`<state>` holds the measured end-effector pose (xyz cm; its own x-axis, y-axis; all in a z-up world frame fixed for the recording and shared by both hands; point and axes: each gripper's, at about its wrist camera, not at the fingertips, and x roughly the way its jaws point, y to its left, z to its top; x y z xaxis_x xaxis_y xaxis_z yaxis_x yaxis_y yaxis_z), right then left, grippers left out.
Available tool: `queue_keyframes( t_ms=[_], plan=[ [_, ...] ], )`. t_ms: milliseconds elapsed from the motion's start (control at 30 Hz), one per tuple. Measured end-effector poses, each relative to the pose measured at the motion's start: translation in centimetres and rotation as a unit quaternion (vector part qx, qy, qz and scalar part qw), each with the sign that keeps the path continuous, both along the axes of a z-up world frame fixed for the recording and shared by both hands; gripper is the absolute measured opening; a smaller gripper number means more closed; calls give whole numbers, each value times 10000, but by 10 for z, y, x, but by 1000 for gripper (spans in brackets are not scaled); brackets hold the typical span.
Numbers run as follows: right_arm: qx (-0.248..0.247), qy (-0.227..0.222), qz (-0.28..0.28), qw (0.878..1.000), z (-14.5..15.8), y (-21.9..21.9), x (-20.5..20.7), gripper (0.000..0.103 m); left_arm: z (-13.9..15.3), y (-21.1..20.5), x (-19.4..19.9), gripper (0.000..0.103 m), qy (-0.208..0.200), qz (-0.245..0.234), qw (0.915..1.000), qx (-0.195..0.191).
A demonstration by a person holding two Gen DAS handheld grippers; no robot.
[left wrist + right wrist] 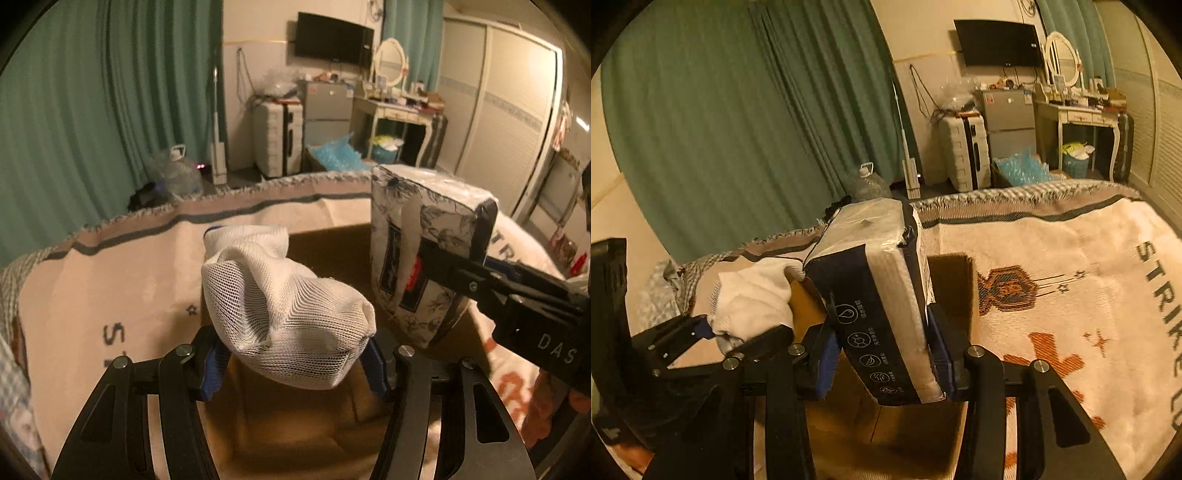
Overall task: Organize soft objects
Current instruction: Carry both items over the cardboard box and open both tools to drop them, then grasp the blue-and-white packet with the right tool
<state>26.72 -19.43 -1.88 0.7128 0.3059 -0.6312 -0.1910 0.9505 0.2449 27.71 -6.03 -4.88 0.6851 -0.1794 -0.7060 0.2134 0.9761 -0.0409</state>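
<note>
Pinching sock (284, 314), tissue pack (882, 306) between jaws

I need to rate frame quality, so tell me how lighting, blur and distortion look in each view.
Left wrist view: dim, warm orange cast; strong fisheye bending of the blanket edge; the white mesh sock in the left gripper is sharp, the cardboard box below smeared. Right wrist view: same cast, dark vignette corners; glare on the wrapped tissue pack held by the right gripper.
</note>
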Motion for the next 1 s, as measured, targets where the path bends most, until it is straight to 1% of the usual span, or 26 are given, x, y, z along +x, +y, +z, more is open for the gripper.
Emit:
queue_keyframes(
  t_ms=[67, 100, 133, 167, 200, 300, 400, 467, 567, 633, 733, 800, 867, 933, 1000],
  plan=[
    [28, 80, -13, 10000, -9, -1, 6, 47, -5, -5, 0, 63, -119, -31, 9998, 150],
    [25, 83, -15, 10000, -9, -1, 7, 50, -6, -8, -1, 67, -170, -23, 9995, 271],
    [23, 74, -14, 10000, -9, -2, 8, 56, -7, -11, 0, 76, -190, 16, 9990, 408],
    [16, 51, -24, 10000, -7, -4, 7, 59, -6, -12, 0, 79, -178, 60, 9987, 476],
    [-37, 12, -59, 10000, -3, -5, 5, 65, -4, -11, -2, 81, -182, 83, 9989, 431],
    [-164, -138, -93, 9997, 17, -8, -8, 67, 13, -10, -10, 81, -240, 242, 9986, 398],
    [-401, -269, -108, 9988, 46, -10, -30, 73, 46, -4, -32, 81, -410, 295, 9983, 307],
    [-507, -380, -98, 9979, 68, -10, -48, 73, 69, -2, -47, 81, -613, 312, 9972, 308],
    [-663, -553, -103, 9962, 107, -8, -79, 75, 114, 7, -79, 81, -933, 337, 9948, 237],
    [-729, -689, -104, 9949, 133, -6, -107, 86, 143, 17, -105, 95, -1131, 408, 9926, 190],
    [-733, -771, -34, 9943, 160, 1, -140, 92, 175, 32, -142, 96, -1430, 474, 9884, 185],
    [-791, -808, -47, 9936, 172, 7, -164, 96, 184, 42, -163, 96, -1468, 516, 9876, 190],
    [-832, -820, -13, 9932, 176, 16, -183, 97, 186, 54, -183, 96, -1423, 504, 9884, 168],
    [-796, -793, 103, 9936, 175, 25, -202, 98, 179, 64, -197, 96, -1341, 486, 9896, 165],
    [-790, -735, 138, 9941, 166, 33, -215, 98, 166, 73, -207, 96, -1217, 566, 9906, 247]
  ],
)
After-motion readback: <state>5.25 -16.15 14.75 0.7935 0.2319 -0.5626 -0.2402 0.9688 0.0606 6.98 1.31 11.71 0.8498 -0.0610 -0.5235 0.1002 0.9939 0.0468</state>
